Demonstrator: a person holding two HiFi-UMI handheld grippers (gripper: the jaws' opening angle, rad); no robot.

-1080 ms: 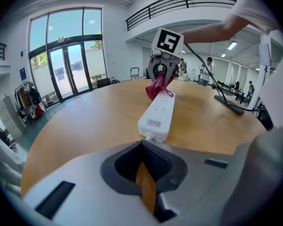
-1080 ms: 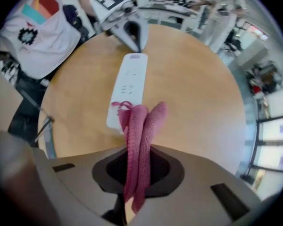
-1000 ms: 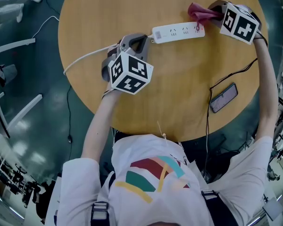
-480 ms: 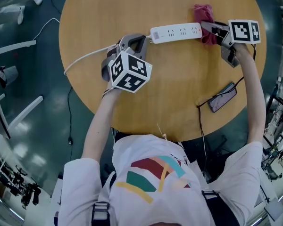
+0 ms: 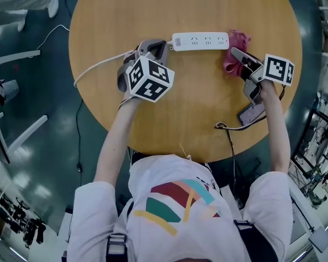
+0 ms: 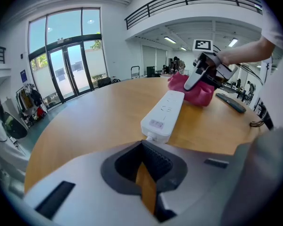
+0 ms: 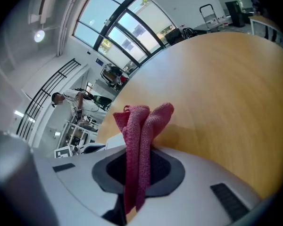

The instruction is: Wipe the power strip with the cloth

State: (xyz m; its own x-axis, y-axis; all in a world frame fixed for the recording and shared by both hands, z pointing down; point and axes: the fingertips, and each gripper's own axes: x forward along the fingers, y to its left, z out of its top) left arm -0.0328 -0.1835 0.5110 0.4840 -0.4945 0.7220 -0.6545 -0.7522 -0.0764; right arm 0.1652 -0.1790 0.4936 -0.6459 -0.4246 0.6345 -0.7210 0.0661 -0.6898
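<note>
The white power strip (image 5: 200,40) lies across the far half of the round wooden table (image 5: 180,108). A pink cloth (image 5: 235,56) sits on the table just off the strip's right end, with my right gripper (image 5: 238,59) shut on it. In the right gripper view the cloth (image 7: 141,126) stands folded out of the closed jaws. My left gripper (image 5: 153,48) rests at the strip's left, cord end, jaws shut. The left gripper view shows the strip (image 6: 164,114) running away from that gripper (image 6: 144,147) toward the cloth (image 6: 198,92).
A white cord (image 5: 98,65) runs from the strip off the table's left edge. A dark phone (image 5: 251,112) lies near my right hand, with a black cable (image 5: 229,127) over the near edge. A person stands on the floor at the far left.
My right gripper has drawn the cloth off the strip's right end and back toward me, down onto the table. The left gripper has stayed at the cord end.
</note>
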